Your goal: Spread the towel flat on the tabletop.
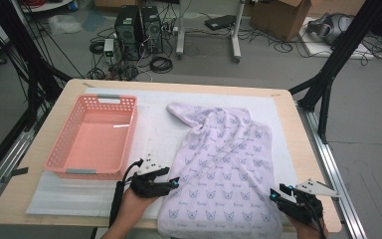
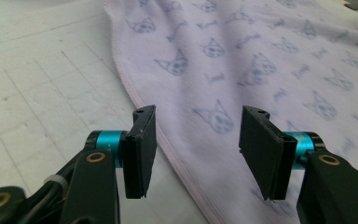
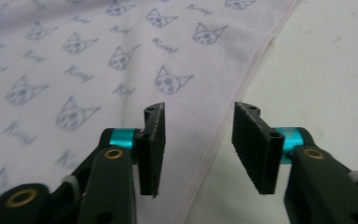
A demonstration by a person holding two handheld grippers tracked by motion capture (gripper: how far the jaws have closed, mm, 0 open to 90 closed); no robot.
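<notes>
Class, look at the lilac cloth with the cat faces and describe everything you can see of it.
The cloth is a pale lilac, soft-looking fabric printed with small blue-grey cat faces and script words, edged with a stitched hem. It lies spread on the white mat, right of the pink basket, its far end bunched into a narrow tip, its near end at the table's near edge. The left gripper and right gripper flank its near side edges, jaws open, not gripping it.

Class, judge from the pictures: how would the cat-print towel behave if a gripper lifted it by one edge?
The towel would probably hang limp: it lies flat, with soft folds at its far corner. It looks thin at its hemmed edge, so likely light. Pushed, it would probably bunch up rather than slide whole.
</notes>
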